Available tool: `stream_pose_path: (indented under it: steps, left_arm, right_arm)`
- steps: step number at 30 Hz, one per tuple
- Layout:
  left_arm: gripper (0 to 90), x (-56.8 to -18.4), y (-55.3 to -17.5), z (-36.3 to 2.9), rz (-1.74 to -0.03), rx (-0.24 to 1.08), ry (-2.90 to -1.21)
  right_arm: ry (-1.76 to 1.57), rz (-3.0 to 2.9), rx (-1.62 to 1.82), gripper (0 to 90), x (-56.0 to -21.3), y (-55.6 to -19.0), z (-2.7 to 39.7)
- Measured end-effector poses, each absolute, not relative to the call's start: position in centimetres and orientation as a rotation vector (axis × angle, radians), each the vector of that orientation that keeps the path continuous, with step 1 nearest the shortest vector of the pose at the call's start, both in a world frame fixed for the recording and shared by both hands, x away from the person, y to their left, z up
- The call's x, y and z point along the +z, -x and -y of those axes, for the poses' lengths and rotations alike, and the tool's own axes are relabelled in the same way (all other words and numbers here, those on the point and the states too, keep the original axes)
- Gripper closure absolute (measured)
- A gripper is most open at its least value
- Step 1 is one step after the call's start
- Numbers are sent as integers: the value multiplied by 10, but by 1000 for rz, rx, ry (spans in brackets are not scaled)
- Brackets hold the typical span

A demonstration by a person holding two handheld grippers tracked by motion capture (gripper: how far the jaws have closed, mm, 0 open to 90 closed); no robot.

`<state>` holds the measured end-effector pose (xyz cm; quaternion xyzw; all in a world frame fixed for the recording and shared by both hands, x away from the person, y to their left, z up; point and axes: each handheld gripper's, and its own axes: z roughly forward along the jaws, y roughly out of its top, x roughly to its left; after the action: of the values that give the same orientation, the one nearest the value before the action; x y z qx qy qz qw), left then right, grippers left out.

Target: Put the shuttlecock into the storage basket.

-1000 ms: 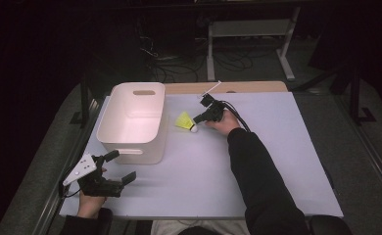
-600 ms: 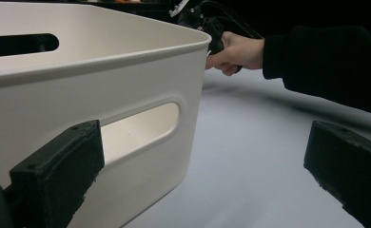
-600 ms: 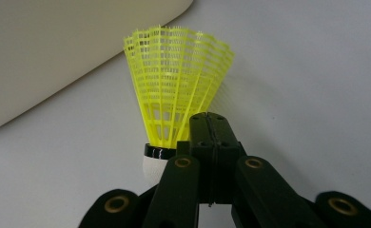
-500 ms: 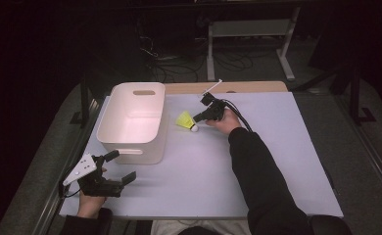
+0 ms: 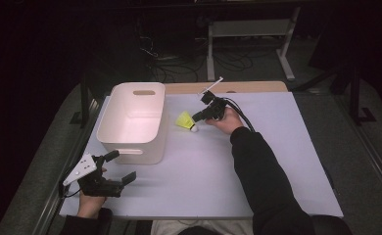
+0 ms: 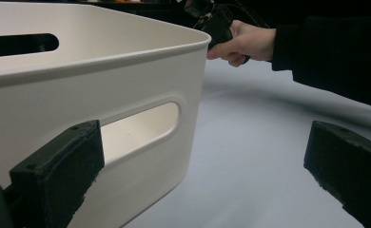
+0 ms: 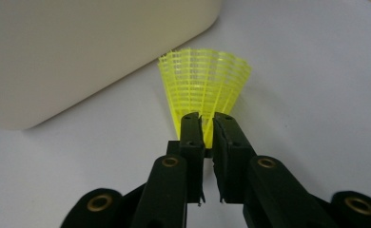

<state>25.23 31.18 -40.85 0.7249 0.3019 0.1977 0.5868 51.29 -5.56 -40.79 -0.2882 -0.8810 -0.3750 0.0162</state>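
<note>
Two jaws of the right gripper point(image 7: 207, 116) stood almost together, pinching the narrow end of the yellow shuttlecock point(image 7: 205, 90) through its mesh skirt. They had just been opening a little, with the skirt between them. In the high view the shuttlecock lay low over the table point(image 5: 277, 147), just beside the white bin point(image 5: 130, 142), which sat at about nine o'clock from it. Its cork pointed toward five o'clock, and whether it touched the table could not be told.

The step in hand looked like carrying the shuttlecock into the bin. To do it well, the pinch probably needed firming first, since the mesh is springy and a loosening hold could let it slip out. A straight lift until the skirt cleared the rim seemed wise, then a short move toward nine o'clock over the open bin, and only then a release. Swinging across too low risked catching the skirt on the bin's wall.

The left gripper point(image 5: 122, 166) waited at the table's seven o'clock corner, jaws spread wide and holding nothing, near the bin's handle slot.
</note>
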Motion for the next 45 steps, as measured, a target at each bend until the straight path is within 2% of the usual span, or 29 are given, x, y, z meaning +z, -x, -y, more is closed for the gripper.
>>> stream_pose_path:
  steps: [2, 3, 7, 18, 24, 29, 30, 31, 45]
  left_arm:
    - [0, -409, -252, -312, -705, 461, -1689]
    - [0, -409, -252, -312, -702, 461, -1691]
    - [0, -409, -252, -312, -703, 461, -1691]
    - [0, -409, -252, -311, -703, 461, -1691]
    - [0, -409, -252, -312, -703, 461, -1692]
    - [0, -409, -252, -312, -704, 461, -1691]
    - [0, -409, -252, -312, -704, 461, -1692]
    - [0, -409, -252, -312, -703, 461, -1691]
    - [0, -409, -252, -312, -703, 461, -1691]
  right_arm:
    - [896, 2739, -1166, 793, -408, -513, 56]
    - [880, 2745, -1167, 727, -403, -509, 55]
    - [870, 2770, -1162, 593, -395, -504, 53]
    - [841, 2810, -1086, 272, -387, -497, 54]
    - [860, 2820, -1069, 143, -389, -498, 54]
    - [850, 2825, -1064, 116, -390, -498, 53]
    - [859, 2823, -1061, 30, -393, -498, 50]
    - [867, 2824, -1053, 6, -395, -499, 49]
    - [869, 2821, -1004, 0, -418, -505, 41]
